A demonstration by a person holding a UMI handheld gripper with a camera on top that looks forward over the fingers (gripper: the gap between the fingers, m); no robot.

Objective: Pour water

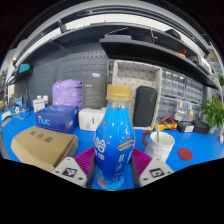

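cardboard box [42,147] left on blue table [196,150] | blue bottle [115,145] upright, long axis vertical, yellow cap up, clamped between both pads of hand-held gripper [113,166] | white cup [160,144] just right, near bottle

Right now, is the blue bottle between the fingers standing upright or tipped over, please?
Upright. The blue bottle stands vertically with its yellow cap on top, between the fingers of the gripper; whether both pads press on it cannot be told.
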